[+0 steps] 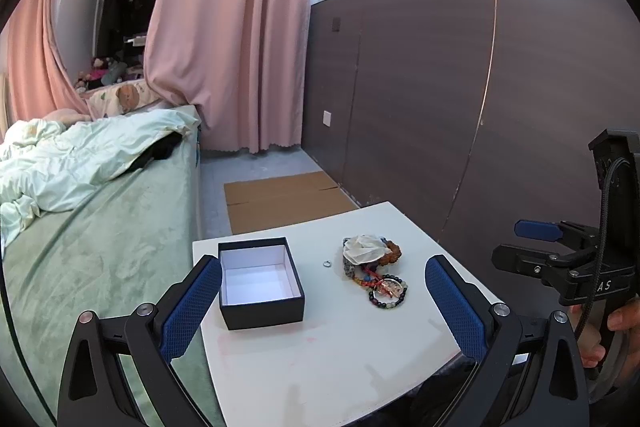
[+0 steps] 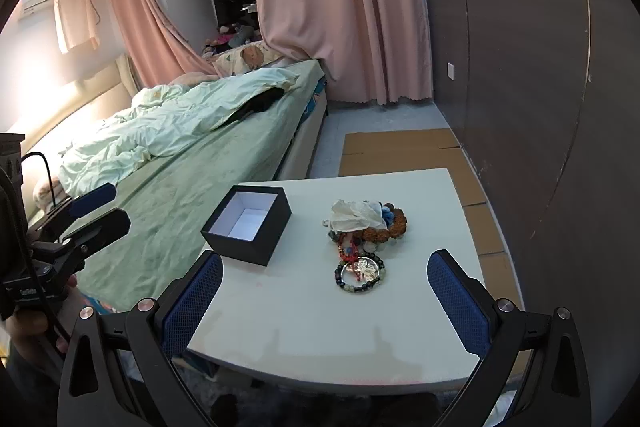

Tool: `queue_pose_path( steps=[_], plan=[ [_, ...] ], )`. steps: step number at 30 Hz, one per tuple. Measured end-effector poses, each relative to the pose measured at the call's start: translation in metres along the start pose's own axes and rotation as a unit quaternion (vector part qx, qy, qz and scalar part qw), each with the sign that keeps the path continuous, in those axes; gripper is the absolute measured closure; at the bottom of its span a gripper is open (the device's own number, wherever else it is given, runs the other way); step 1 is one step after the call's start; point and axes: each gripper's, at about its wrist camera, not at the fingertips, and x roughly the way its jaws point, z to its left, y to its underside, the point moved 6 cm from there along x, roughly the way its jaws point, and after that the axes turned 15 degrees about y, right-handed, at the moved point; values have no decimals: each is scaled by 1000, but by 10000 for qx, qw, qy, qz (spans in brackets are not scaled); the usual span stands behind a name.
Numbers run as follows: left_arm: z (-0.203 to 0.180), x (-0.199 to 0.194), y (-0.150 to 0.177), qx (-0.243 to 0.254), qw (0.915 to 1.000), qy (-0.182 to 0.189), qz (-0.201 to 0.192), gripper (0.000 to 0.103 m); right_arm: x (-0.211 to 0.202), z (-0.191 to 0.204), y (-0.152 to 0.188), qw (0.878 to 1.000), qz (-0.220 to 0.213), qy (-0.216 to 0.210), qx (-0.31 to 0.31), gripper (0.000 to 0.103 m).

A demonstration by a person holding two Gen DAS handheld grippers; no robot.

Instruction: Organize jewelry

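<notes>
An open black box (image 1: pixel 260 281) (image 2: pixel 248 225) with a white, empty inside stands on the left part of the small white table (image 1: pixel 340 347) (image 2: pixel 320 319). To its right lies a heap of jewelry (image 1: pixel 374 271) (image 2: pixel 364 239): beaded bracelets, a brown bead string, a white cloth pouch on top. A small silver ring (image 1: pixel 327 262) lies between box and heap. My left gripper (image 1: pixel 324 291) hovers open before the table's near edge, nothing between its blue pads. My right gripper (image 2: pixel 326 291) is likewise open and holds nothing. Each gripper also shows at the other view's edge.
A bed with a green sheet (image 1: pixel 92 247) (image 2: pixel 192 171) and rumpled quilt runs along the table's left side. A dark panelled wall (image 1: pixel 440 107) (image 2: pixel 520 87) stands to the right. Flattened cardboard (image 1: pixel 280 199) (image 2: pixel 404 151) lies on the floor behind the table, before pink curtains (image 1: pixel 232 27).
</notes>
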Motion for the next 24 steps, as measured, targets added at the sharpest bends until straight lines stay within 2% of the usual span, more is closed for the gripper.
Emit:
queue_pose_path(
  steps=[24],
  plan=[
    [6, -3, 3, -73, 10000, -14, -22, 1, 1, 7, 1, 9999, -75, 24, 143, 0]
  ],
)
